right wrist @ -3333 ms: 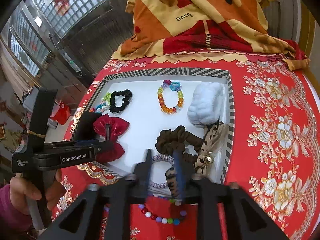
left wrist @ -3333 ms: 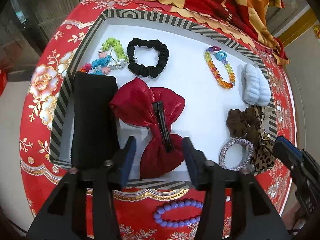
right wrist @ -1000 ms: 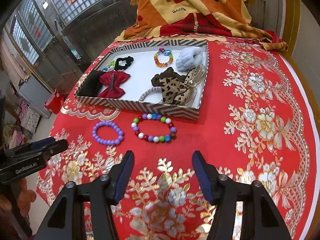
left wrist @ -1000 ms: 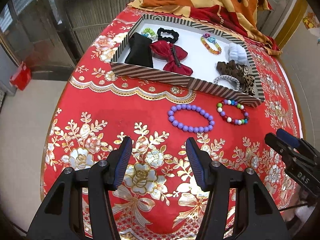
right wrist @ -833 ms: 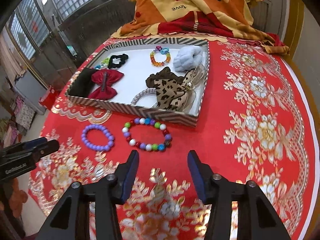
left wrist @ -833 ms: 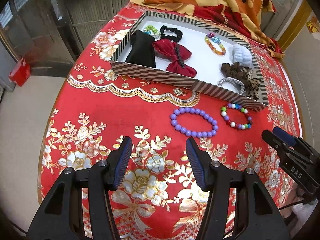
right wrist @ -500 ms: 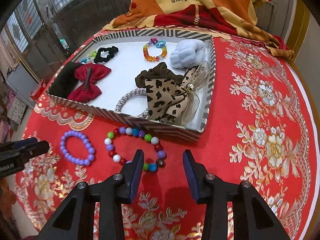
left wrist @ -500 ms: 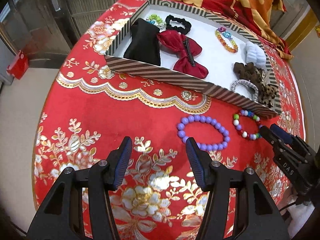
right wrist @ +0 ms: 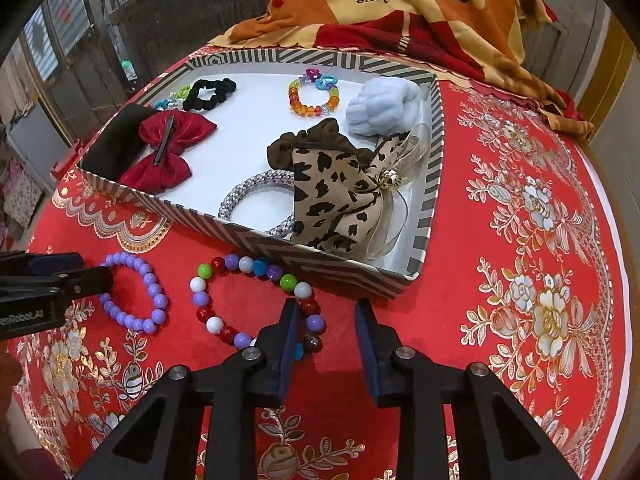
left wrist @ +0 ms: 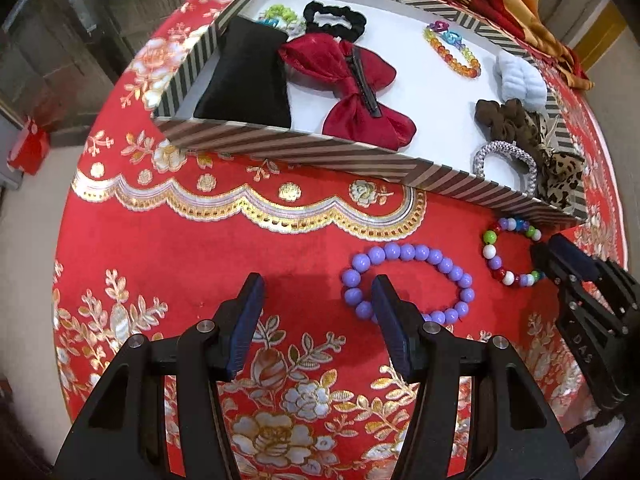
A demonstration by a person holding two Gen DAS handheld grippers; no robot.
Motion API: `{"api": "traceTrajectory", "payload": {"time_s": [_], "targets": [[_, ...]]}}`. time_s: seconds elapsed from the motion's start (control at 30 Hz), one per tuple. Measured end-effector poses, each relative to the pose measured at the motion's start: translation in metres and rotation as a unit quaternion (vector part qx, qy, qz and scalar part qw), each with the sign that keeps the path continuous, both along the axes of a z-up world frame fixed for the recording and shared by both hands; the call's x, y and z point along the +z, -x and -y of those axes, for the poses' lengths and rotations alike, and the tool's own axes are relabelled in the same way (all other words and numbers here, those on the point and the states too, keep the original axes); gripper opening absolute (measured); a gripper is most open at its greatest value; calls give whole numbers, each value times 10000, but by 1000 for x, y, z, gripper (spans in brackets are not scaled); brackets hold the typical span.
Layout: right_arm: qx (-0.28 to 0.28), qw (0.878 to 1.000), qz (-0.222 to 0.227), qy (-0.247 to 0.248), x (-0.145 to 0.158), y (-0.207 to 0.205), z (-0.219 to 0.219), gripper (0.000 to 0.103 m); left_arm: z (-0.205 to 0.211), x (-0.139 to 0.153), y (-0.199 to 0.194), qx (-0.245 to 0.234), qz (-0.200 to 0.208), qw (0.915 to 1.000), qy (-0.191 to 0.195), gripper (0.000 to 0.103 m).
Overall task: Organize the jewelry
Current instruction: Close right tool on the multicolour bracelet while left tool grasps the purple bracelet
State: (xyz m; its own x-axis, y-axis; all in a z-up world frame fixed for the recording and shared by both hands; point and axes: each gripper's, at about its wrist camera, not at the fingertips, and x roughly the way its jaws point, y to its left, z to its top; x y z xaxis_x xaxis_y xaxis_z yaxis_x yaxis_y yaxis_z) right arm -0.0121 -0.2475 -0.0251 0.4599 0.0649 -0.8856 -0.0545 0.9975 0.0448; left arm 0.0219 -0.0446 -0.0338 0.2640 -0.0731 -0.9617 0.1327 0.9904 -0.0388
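A purple bead bracelet (left wrist: 408, 282) and a multicolour bead bracelet (left wrist: 510, 252) lie on the red cloth in front of a striped tray (left wrist: 320, 152). My left gripper (left wrist: 318, 300) is open and empty, its right finger at the purple bracelet's left edge. My right gripper (right wrist: 326, 326) is open and empty, its left finger over the near right part of the multicolour bracelet (right wrist: 256, 300). The purple bracelet (right wrist: 134, 292) lies left of it. The tray (right wrist: 320, 268) holds a red bow (right wrist: 164, 152), scrunchies and bracelets.
The tray also holds a black pouch (left wrist: 246, 72), a leopard-print bow (right wrist: 332, 196), a silver hair tie (right wrist: 256, 196) and a pale blue scrunchie (right wrist: 382, 106). An orange patterned blanket (right wrist: 400, 0) lies behind the tray. The round table's edge drops off at the left (left wrist: 60, 240).
Both grippers have moved forward and down toward the bracelets in front of the tray. 3.3 s ago they were over the tray, the right one shut on the leopard bow.
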Motion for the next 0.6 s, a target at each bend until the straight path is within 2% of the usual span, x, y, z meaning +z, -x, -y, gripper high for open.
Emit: {"api": "traceTrajectory", "payload": {"time_s": [0.23, 0.3, 0.33, 0.4, 0.47, 0.53, 0.6], "targets": [[37, 10000, -9, -30, 1, 1, 3, 12, 6, -2, -3, -146, 101, 9997, -156, 55], [77, 10000, -15, -21, 2, 3, 2, 12, 7, -2, -3, -153, 130, 9997, -141, 53], [94, 10000, -21, -24, 2, 3, 2, 10, 7, -1, -3, -189, 171, 9996, -130, 50], [127, 9999, -22, -28, 2, 4, 1, 9, 12, 1, -2, -282, 223, 9993, -107, 28], [155, 9999, -5, -46, 4, 5, 2, 9, 17, 2, -1, -350, 226, 9991, -85, 11], [185, 9998, 51, -96, 9, 8, 2, 9, 22, 2, -1, -398, 203, 9989, -105, 10], [228, 9996, 112, -135, 16, 12, 2, 9, 19, 2, -2, -362, 57, 9993, 41, 8]]}}
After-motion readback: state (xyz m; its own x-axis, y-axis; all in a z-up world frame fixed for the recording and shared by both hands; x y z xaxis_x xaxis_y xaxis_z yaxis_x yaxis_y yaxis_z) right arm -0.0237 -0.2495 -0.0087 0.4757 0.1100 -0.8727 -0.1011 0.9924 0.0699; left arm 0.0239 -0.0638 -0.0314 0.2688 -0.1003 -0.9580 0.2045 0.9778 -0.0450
